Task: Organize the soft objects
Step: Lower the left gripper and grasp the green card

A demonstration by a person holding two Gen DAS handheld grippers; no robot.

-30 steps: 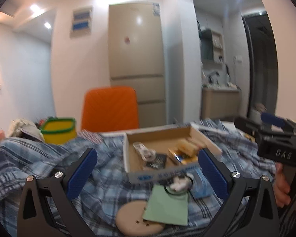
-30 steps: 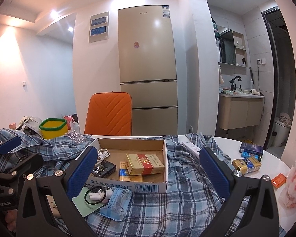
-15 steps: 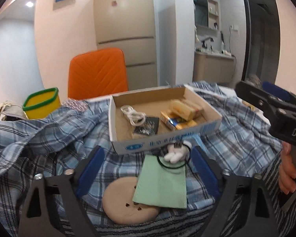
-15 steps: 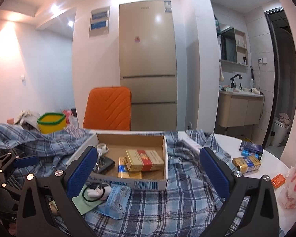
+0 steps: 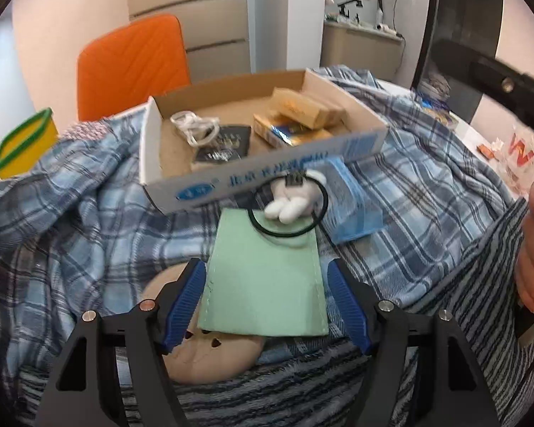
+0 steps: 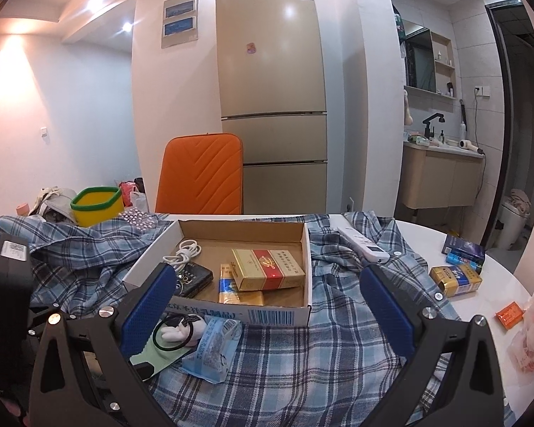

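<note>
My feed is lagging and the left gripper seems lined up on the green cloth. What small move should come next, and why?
Probably ease the left gripper down a little while it goes on closing. The green cloth lies flat between its blue pads, which don't press on it yet, and it overlaps the round beige cushion, so pinch only the cloth's near edge.

Wall: pale, two framed pictures [image 6: 180, 18] upper left.
Furniture: beige fridge [image 6: 271, 99] centre, orange chair [image 6: 201, 174] below.
Light: ceiling spotlights [image 6: 95, 2].

A white round desk [image 6: 487, 306] carries a rumpled blue plaid shirt [image 6: 338, 348] – beside it, 2 cigarette packs [image 6: 455, 277] and an orange packet [image 6: 510, 314].
</note>
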